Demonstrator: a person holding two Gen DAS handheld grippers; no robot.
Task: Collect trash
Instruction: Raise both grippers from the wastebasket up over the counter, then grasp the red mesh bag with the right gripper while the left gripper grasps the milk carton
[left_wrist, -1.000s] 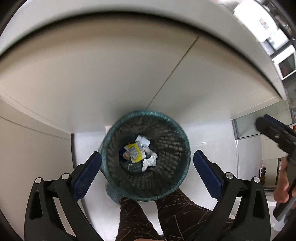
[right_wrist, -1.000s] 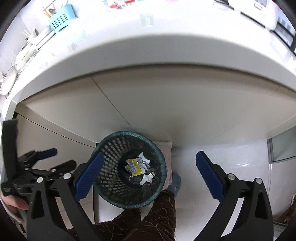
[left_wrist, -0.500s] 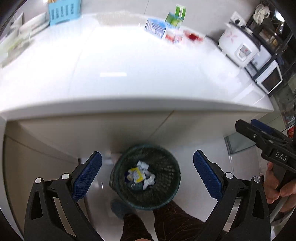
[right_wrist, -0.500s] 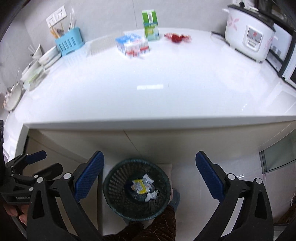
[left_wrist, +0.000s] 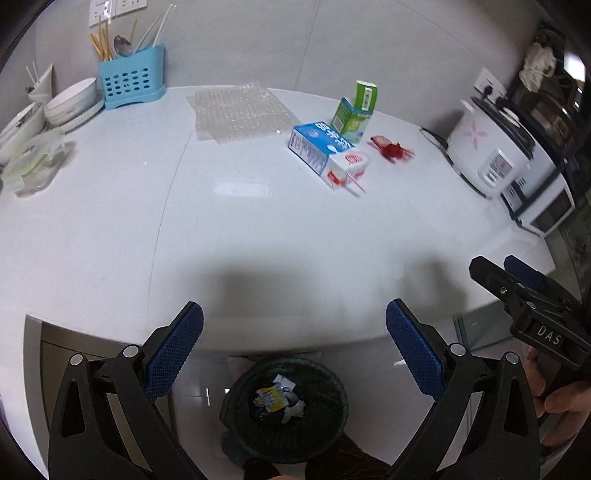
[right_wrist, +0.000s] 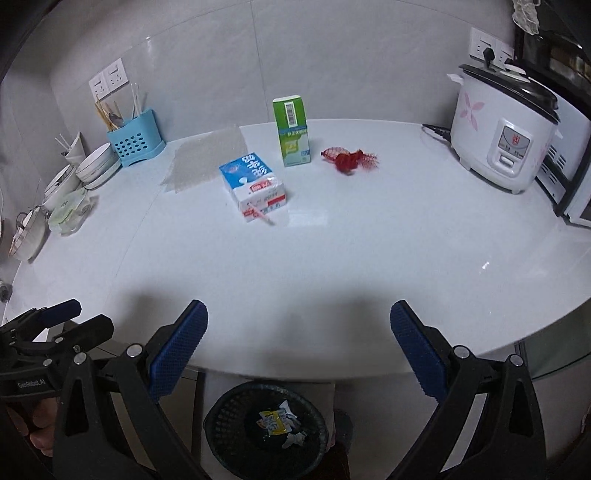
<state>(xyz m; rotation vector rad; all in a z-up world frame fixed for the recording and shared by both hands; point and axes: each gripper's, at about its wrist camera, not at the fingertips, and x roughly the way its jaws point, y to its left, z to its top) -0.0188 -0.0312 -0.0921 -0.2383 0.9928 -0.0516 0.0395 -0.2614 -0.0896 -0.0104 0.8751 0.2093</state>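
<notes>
Both grippers, left and right, hang spread wide and empty over the near edge of the white counter. On the counter lie three pieces of trash: one blue-and-white carton on its side, one green carton upright behind it, and one red mesh scrap to the right. One bubble-wrap sheet lies flat to the left. Below, one bin holds a few wrappers.

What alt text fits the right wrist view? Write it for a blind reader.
The open right gripper hovers at the near edge of a white counter holding a blue carton lying flat, an upright green carton and red netting. A bin with scraps sits on the floor below; a rice cooker stands far right.
</notes>
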